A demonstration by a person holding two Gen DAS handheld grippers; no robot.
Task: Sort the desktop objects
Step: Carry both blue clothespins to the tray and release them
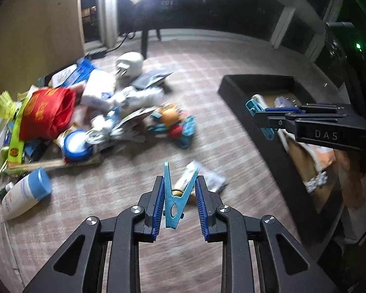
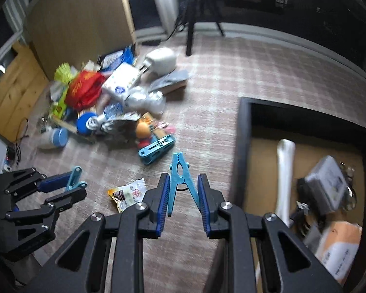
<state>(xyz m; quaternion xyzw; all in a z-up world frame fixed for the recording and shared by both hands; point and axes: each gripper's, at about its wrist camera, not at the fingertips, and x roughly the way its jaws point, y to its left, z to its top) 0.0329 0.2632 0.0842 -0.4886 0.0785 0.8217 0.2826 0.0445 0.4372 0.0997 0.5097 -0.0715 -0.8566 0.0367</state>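
My left gripper [image 1: 179,180] is shut on a teal clothes peg [image 1: 173,202], whose two legs spread upward in a V between the blue pads. It hangs above a checked carpet. My right gripper [image 2: 183,179] is shut on a second teal clothes peg [image 2: 181,171], nose pointing away, just left of the black box [image 2: 241,146]. Each gripper shows in the other's view: the right gripper [image 1: 257,117] with its peg [image 1: 252,105] sits over the box's near wall [image 1: 231,85], and the left gripper [image 2: 74,185] with its peg [image 2: 75,173] is at the lower left.
A pile of clutter lies at the back left: a red bag [image 1: 46,112], a lotion bottle [image 1: 24,193], a blue tape roll [image 1: 75,146], a white plug adapter [image 1: 129,64]. A snack packet [image 2: 127,193] lies below the grippers. The box holds a white roll [image 2: 284,166], a grey case [image 2: 327,183] and an orange packet.
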